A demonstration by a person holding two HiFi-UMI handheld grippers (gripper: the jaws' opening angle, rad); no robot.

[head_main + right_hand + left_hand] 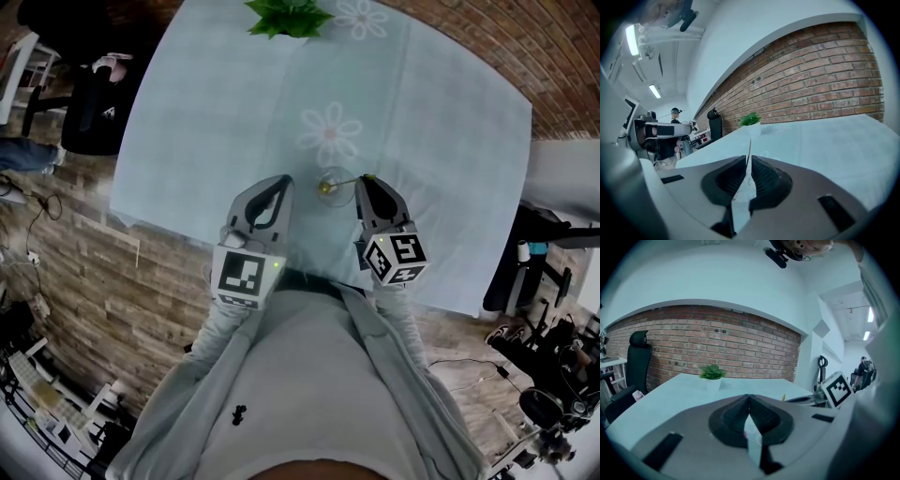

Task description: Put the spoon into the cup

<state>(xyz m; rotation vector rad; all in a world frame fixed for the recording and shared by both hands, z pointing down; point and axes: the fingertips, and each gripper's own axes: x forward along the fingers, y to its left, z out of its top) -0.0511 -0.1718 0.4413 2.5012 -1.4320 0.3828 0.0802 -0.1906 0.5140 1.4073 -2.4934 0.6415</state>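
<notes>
So the spoon (pixel 750 149) is a skinny, stiff, light little thing with a slick handle. It'll swivel in the pads if you take it too near the end, so I'd hold the handle a bit below the top and keep the squeeze gentle. The right gripper (pixel 749 161) has its jaws almost together, with that handle standing up in the narrow slit between them, which looks like a light pinch to me. In the head view the tips sit just right of the clear glass cup (pixel 331 185), a little below centre frame. The spoon seems to slant down-left toward the cup, but it's too small to say if it's inside. The glass is fragile and tippy, so no bumping. The left gripper (pixel 281 180) is just left of the cup, jaws pressed together on nothing.
</notes>
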